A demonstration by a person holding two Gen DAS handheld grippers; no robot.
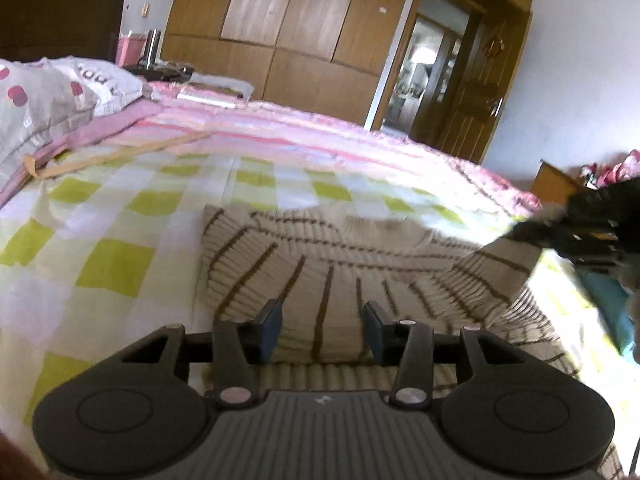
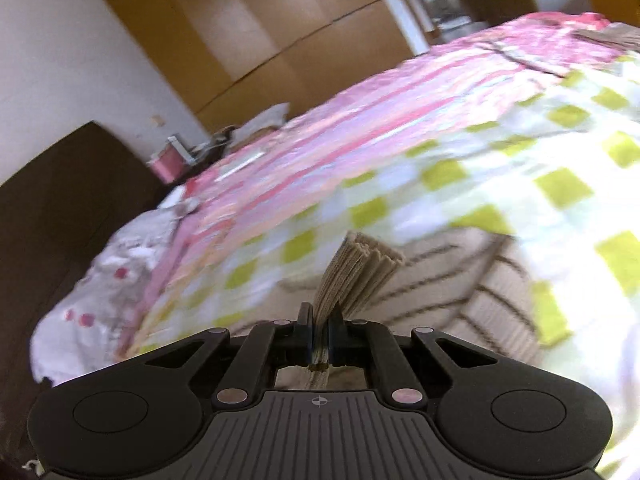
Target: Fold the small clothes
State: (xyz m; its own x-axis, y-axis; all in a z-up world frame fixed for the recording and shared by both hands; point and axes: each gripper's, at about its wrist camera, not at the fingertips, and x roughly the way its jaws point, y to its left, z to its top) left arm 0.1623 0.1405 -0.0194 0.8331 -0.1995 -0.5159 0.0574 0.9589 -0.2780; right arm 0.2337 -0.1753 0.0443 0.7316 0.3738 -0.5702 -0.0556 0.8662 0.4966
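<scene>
A beige ribbed knit garment with dark brown stripes (image 1: 328, 248) lies on the bed's green-and-white checked cover (image 1: 120, 220). My left gripper (image 1: 322, 320) hovers over its near edge with the blue pads apart and nothing pressed between them. My right gripper (image 2: 320, 316) is shut on a bunched edge of the same garment (image 2: 360, 268), which sticks up past the fingertips. In the left wrist view the right gripper (image 1: 520, 232) shows blurred at the far right, holding that side of the garment lifted off the cover.
A pink striped quilt (image 1: 300, 132) covers the far part of the bed and a spotted pillow (image 1: 40, 104) lies at the far left. A wooden wardrobe (image 1: 300, 20) and an open doorway (image 1: 432, 72) stand behind. A pink box (image 1: 128, 48) sits by the headboard.
</scene>
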